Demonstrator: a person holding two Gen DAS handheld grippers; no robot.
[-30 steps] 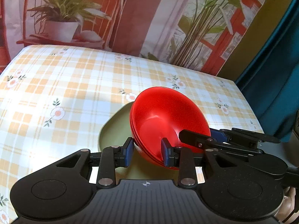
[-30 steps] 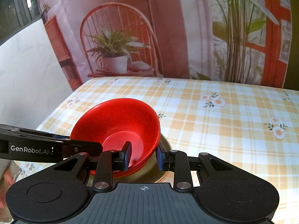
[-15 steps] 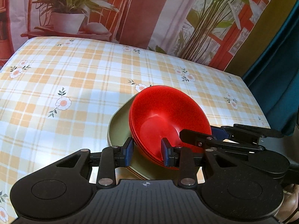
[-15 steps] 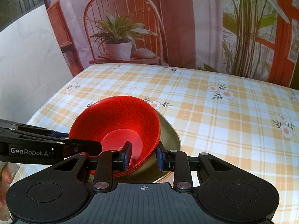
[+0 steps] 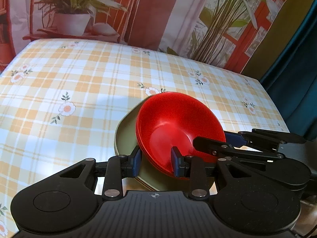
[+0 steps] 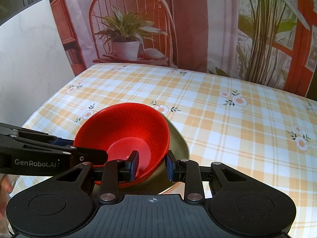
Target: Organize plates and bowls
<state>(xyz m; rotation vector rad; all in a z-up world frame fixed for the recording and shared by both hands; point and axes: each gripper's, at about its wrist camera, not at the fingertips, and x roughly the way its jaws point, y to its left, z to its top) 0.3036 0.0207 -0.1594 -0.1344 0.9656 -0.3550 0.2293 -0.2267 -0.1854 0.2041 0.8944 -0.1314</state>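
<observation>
A stack of red bowls (image 5: 178, 123) sits nested on olive-green plates (image 5: 126, 136), low over the checked tablecloth. My left gripper (image 5: 156, 162) is shut on the near wall of the stack, one blue pad inside the top bowl and the other outside against the rim. From the right side my right gripper (image 5: 216, 139) bites the same stack. In the right wrist view the bowls (image 6: 122, 127) and plates (image 6: 178, 144) are clamped by my right gripper (image 6: 152, 165), with my left gripper (image 6: 83, 148) gripping their left rim.
The table (image 5: 79, 83) carries an orange-and-white checked cloth with flowers. A printed backdrop (image 6: 128, 29) of a chair and plants hangs behind it. A teal curtain (image 5: 293, 63) lies off the right edge and a white wall (image 6: 29, 59) off the left. A hand (image 6: 4, 186) shows faintly.
Both views have shifted slightly, and more of the olive plates now shows beside the bowls. Both grips look the same.
</observation>
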